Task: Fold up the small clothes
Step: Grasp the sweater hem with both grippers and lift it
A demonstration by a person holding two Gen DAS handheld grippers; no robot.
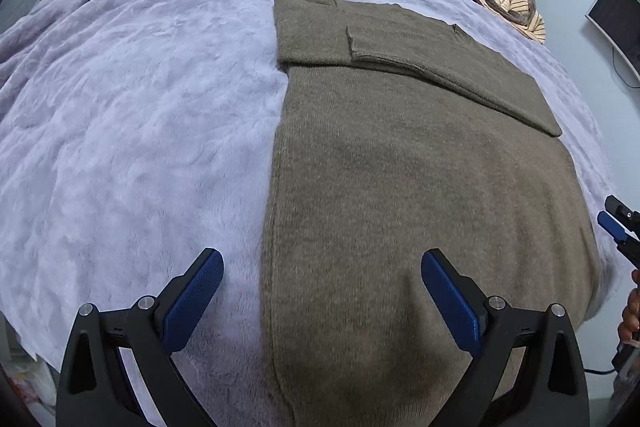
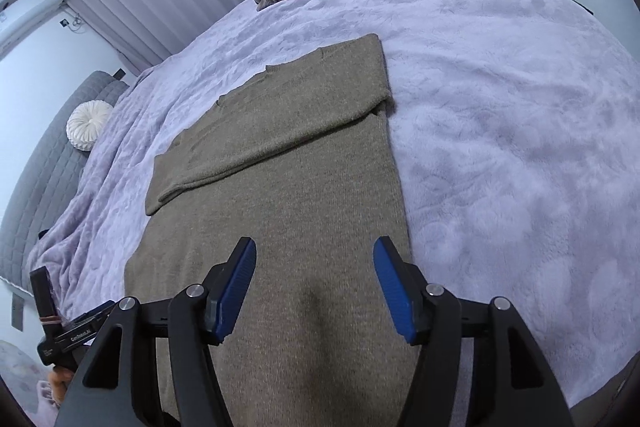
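Both claws gape empty over the sweater (image 1: 400,187); we should pinch its near hem corners evenly, then fold upward.

The left wrist camera sits just behind the left gripper (image 1: 322,261) and looks steeply down past its fingers at the sweater's (image 1: 400,187) left edge, close above the bed (image 1: 140,107). The right wrist camera sits likewise behind the right gripper (image 2: 315,251), tilted less steeply, over the sweater's right side. Both views share the sweater, the lilac blanket, the striped clothes pile (image 1: 508,3) beyond the claws and the round pillow (image 2: 89,126).
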